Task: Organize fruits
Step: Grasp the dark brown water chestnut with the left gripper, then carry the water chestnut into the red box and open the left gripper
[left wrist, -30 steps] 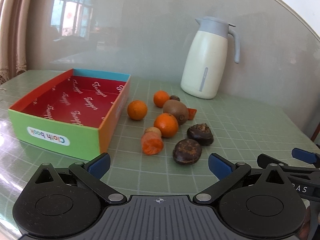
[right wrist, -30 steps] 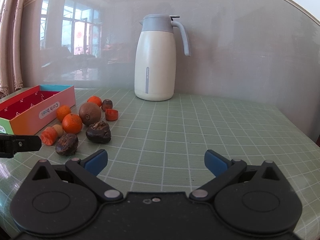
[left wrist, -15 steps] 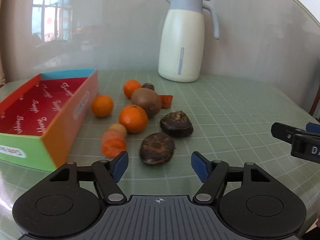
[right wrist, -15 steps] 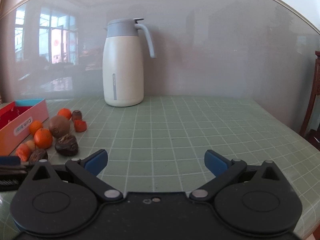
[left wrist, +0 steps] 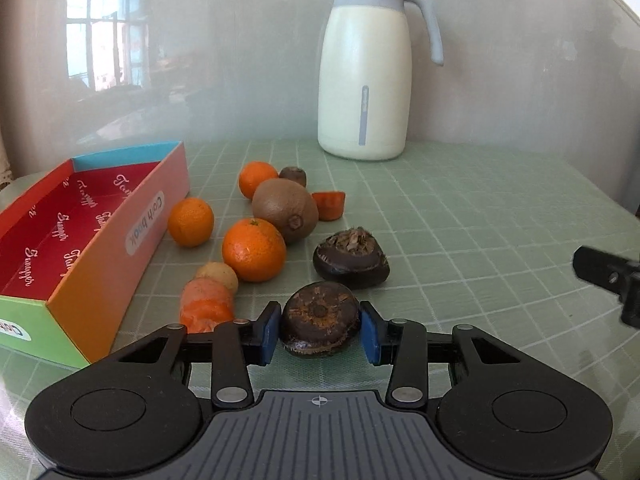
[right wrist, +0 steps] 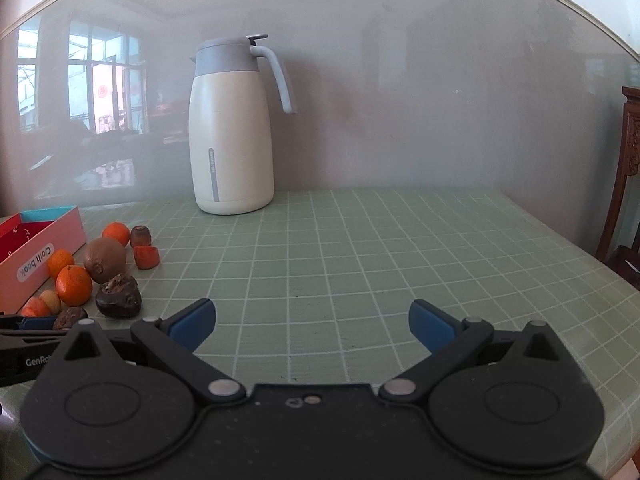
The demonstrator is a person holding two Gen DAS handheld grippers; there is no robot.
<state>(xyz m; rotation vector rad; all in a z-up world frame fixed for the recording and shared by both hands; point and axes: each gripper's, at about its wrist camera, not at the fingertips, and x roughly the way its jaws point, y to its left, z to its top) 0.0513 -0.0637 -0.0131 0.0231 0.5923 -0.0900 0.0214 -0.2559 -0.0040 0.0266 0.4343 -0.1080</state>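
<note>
My left gripper [left wrist: 320, 330] has its blue pads on both sides of a dark brown water chestnut [left wrist: 319, 318] on the table. Beyond it lie a second water chestnut [left wrist: 350, 259], three oranges [left wrist: 253, 249], a kiwi [left wrist: 285, 209], carrot pieces [left wrist: 206, 304] and a small potato [left wrist: 218, 276]. The open red-lined box [left wrist: 72, 232] stands to the left. My right gripper [right wrist: 312, 322] is open and empty over bare table, to the right of the fruit pile [right wrist: 96, 268].
A cream and grey thermos jug [left wrist: 365, 92] stands at the back by the wall. The table has a green grid cloth [right wrist: 360, 248]. A wooden chair [right wrist: 628, 184] is at the right edge. The right gripper's finger shows in the left wrist view [left wrist: 608, 276].
My left gripper moved forward to the near water chestnut and its jaws closed in around it. My right gripper swung slightly back to the left and stayed open.
</note>
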